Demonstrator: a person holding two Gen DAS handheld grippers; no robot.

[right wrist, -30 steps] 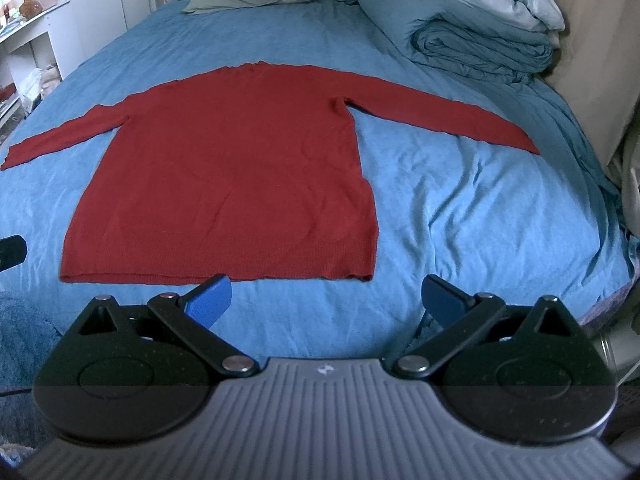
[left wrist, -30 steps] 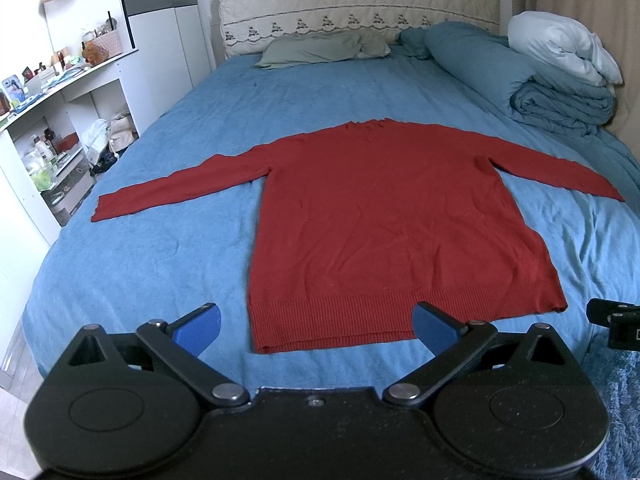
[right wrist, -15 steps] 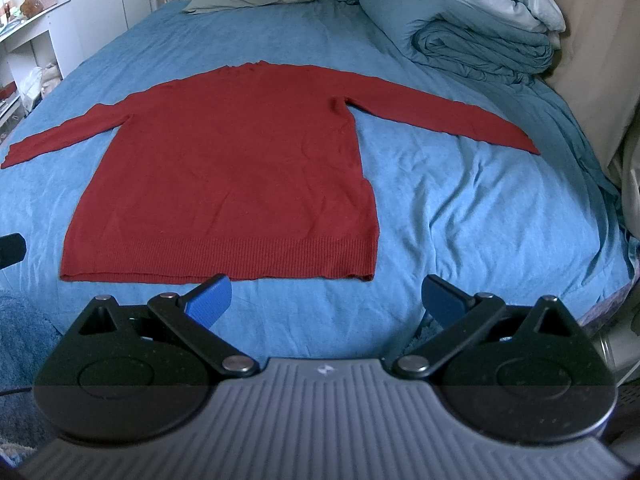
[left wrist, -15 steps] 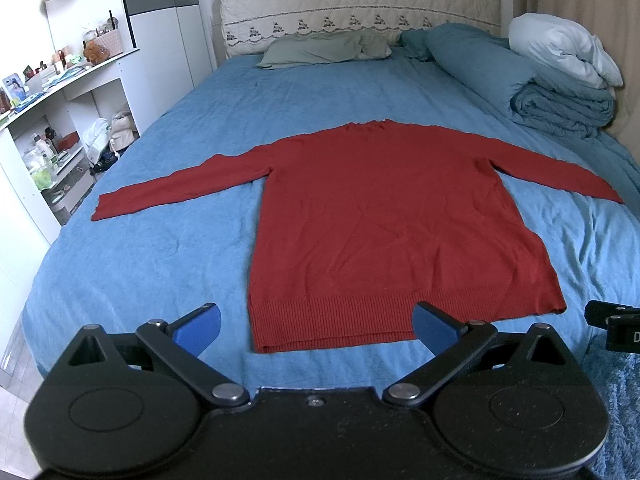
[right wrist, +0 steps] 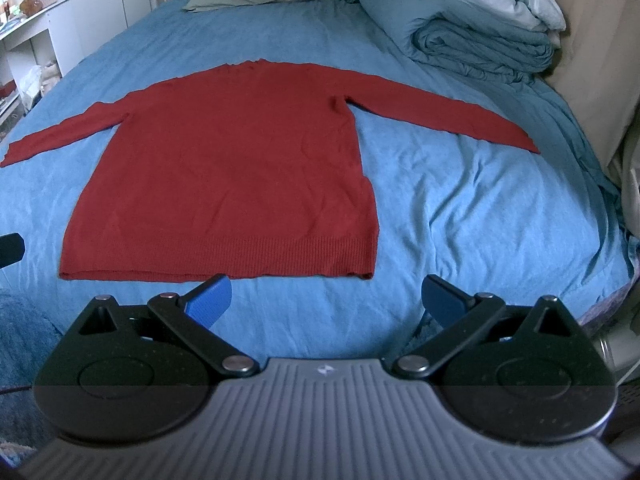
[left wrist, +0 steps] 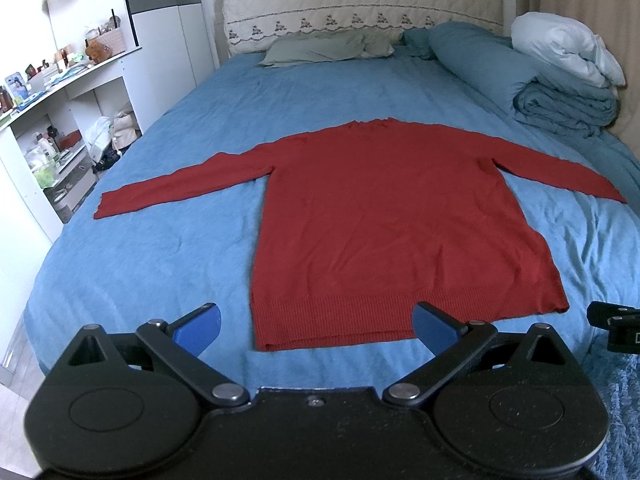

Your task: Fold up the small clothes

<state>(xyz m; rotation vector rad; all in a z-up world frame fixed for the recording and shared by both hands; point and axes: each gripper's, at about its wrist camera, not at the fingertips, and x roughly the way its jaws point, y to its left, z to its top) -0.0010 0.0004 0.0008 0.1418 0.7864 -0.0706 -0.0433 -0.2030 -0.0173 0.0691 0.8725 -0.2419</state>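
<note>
Red sweater (left wrist: 396,216), flat, sleeves spread

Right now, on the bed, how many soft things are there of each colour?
Red: 1, the sweater.
Grey-green: 1, the pillow.
Blue: 1, the rolled quilt.
White: 1, the bundled duvet.
Total: 4, not counting the bedsheet.

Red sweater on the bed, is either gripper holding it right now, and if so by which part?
Nothing is held. The red sweater lies flat on the bed; the left gripper and right gripper are both open, short of its hem.
</note>
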